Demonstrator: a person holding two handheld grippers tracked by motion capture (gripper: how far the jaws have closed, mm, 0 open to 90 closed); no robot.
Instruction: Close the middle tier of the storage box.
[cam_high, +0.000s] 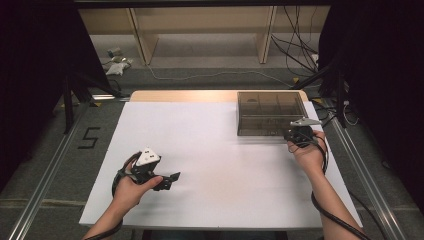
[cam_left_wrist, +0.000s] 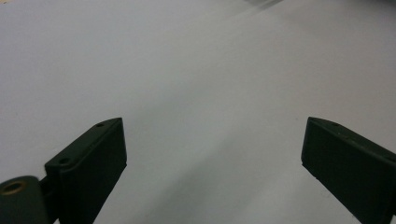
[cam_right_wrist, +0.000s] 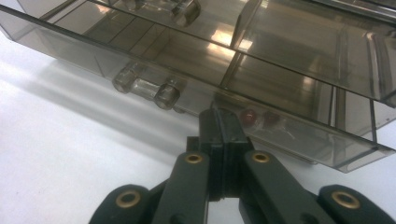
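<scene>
1. Smoky clear plastic box (cam_high: 270, 113) with inner compartments sits at the far right of the white table (cam_high: 210, 150); its lid looks down.
2. Right gripper (cam_right_wrist: 225, 122) is at the box's near edge, jaws pressed together with nothing between them, tips against the front wall beside a clear latch (cam_right_wrist: 147, 87) (contact looks likely, not certain).
3. Small reddish round things (cam_right_wrist: 250, 116) show through the wall just past the tips.
4. Left gripper (cam_high: 172, 178) rests well apart at the near left, jaws spread wide over bare tabletop.
</scene>
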